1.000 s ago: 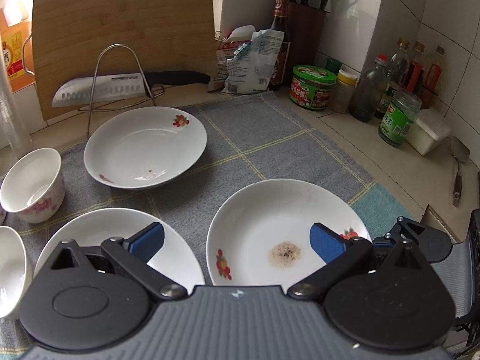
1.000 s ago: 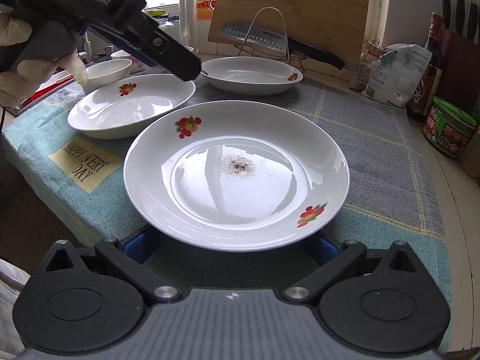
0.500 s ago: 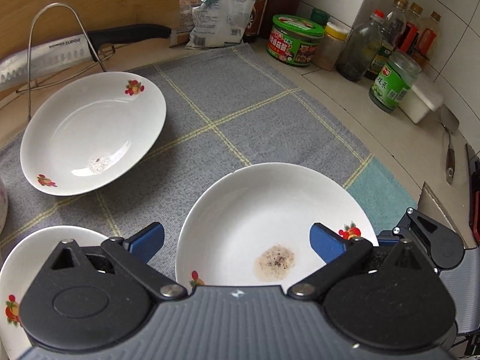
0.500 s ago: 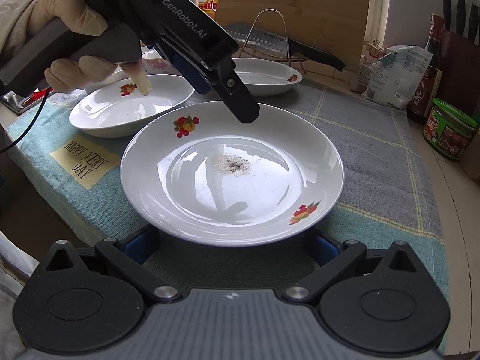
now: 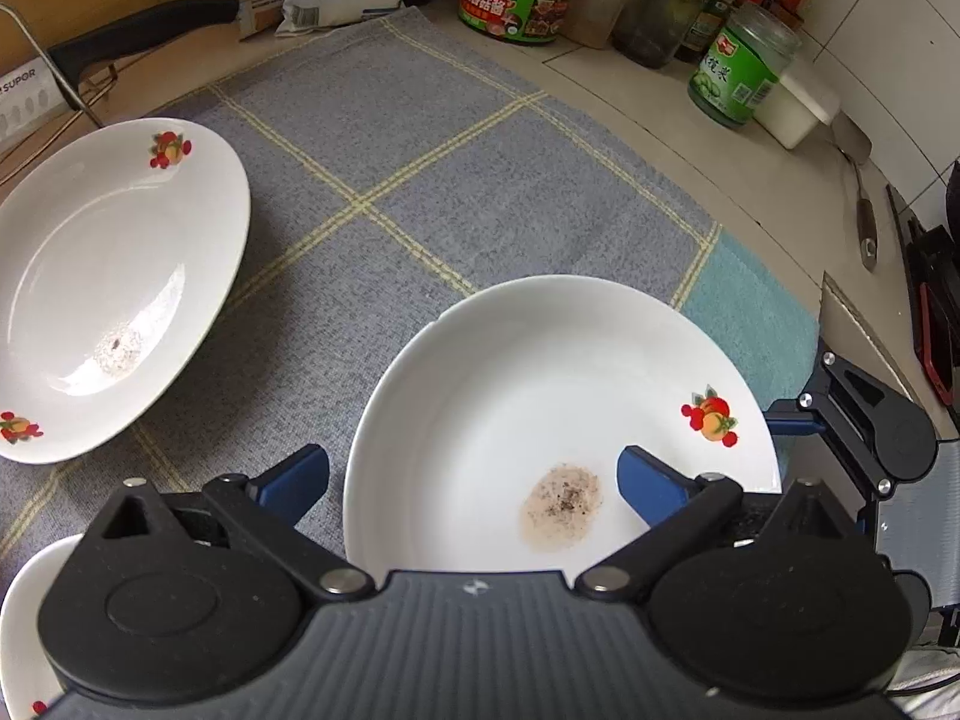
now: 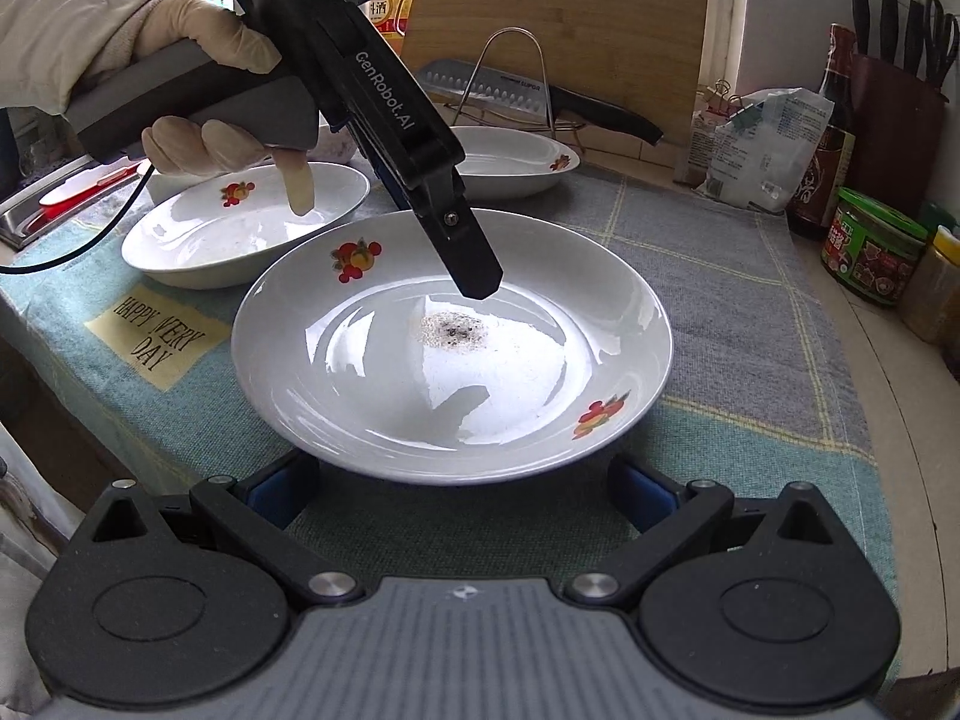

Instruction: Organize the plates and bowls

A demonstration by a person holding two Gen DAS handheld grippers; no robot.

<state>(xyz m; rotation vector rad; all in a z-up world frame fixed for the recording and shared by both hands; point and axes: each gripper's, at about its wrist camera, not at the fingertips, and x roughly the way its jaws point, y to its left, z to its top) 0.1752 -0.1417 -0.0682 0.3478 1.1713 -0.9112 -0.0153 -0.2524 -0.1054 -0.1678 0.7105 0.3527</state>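
Observation:
A white fruit-print plate point(image 5: 540, 396) point(image 6: 456, 360) with a speckled stain lies on the grey checked cloth point(image 5: 420, 168). My left gripper point(image 5: 471, 480) hangs over its far side, pointing steeply down. Its jaws are closing: one finger point(image 5: 294, 477) is outside the rim over the cloth, the other finger point(image 5: 648, 480) is inside the plate, and neither touches it. The right gripper point(image 6: 465, 495) is open and low at the plate's near rim, which hides its fingertips. Two more plates lie nearby, one point(image 5: 114, 294) point(image 6: 516, 165) at the back and one point(image 6: 240, 222) to the left.
A cleaver on a wire rack point(image 6: 510, 84) stands before a wooden board point(image 6: 558, 18) at the back. Jars and bottles point(image 5: 738, 66), a packet point(image 6: 762, 144) and a spatula point(image 5: 858, 180) line the tiled wall. A gloved hand point(image 6: 210, 90) holds the left gripper.
The left gripper has swung right and down and tilted steeply over the stained plate, so the bowls have left its view. The right gripper has stayed put.

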